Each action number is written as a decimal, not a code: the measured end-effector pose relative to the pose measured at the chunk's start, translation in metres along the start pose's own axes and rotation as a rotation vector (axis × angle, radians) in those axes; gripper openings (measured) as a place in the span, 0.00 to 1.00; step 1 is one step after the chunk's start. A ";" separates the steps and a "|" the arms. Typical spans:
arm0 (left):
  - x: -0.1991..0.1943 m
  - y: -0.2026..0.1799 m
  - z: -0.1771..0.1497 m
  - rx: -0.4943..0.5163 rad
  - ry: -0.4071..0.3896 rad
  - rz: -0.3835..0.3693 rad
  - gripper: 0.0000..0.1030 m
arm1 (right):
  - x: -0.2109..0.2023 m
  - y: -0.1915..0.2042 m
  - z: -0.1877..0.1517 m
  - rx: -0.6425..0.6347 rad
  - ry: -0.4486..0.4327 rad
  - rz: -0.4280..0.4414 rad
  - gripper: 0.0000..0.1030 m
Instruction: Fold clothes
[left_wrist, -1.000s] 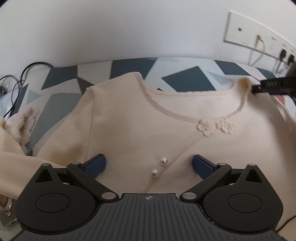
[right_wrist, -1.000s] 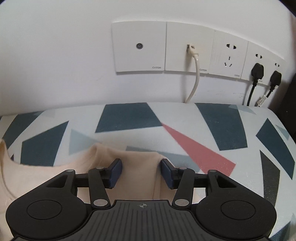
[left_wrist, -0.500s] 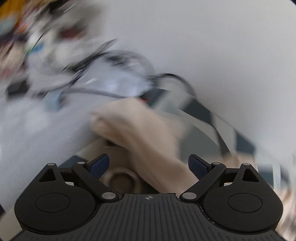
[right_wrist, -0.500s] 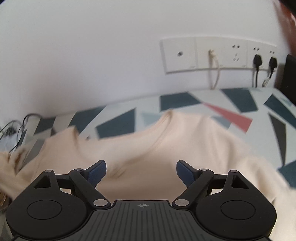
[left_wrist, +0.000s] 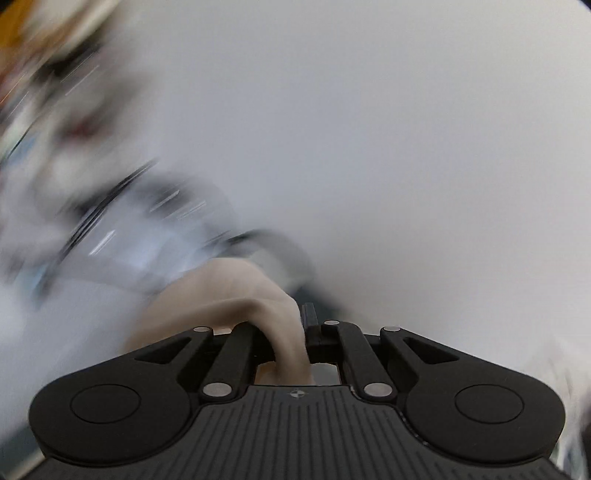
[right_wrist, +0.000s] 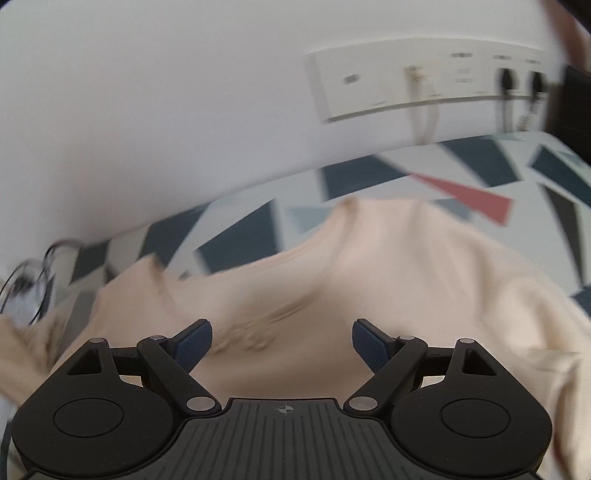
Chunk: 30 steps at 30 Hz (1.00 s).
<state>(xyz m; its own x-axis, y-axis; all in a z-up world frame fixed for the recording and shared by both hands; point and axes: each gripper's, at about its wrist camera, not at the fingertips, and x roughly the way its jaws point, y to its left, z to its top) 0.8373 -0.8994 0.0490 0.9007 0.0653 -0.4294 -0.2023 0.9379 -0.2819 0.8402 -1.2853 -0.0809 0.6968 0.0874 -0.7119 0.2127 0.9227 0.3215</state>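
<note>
A cream cardigan (right_wrist: 369, 280) lies spread on the patterned table (right_wrist: 354, 177), its neckline toward the wall. My right gripper (right_wrist: 282, 341) is open and empty, hovering over the cardigan's chest. In the left wrist view, my left gripper (left_wrist: 299, 332) is shut on a bunched cream sleeve (left_wrist: 236, 291) of the cardigan; the fabric runs out between the fingers. That view is heavily blurred by motion.
A white wall plate (right_wrist: 424, 85) with sockets, plugs and a cable is on the wall behind the table. Dark cables (right_wrist: 33, 269) lie at the table's left end. Blurred clutter and cables (left_wrist: 92, 206) fill the left of the left wrist view.
My left gripper swung left off the cardigan front and shut on the sleeve. My right gripper let go of the shoulder, opened and pulled back above the cardigan.
</note>
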 end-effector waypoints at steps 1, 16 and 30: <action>-0.005 -0.030 -0.010 0.114 0.007 -0.083 0.06 | -0.004 -0.009 0.003 0.023 -0.014 -0.018 0.79; -0.044 -0.110 -0.150 0.822 0.250 -0.269 0.66 | -0.026 -0.085 0.009 0.113 -0.017 -0.095 0.79; -0.047 -0.062 -0.146 0.768 0.263 -0.124 0.69 | 0.065 0.198 -0.002 -0.678 0.080 0.384 0.78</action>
<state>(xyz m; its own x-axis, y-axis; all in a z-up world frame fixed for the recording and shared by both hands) 0.7519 -1.0107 -0.0383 0.7604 -0.0466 -0.6478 0.2980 0.9113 0.2841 0.9263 -1.0959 -0.0642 0.5798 0.4501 -0.6791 -0.5161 0.8479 0.1214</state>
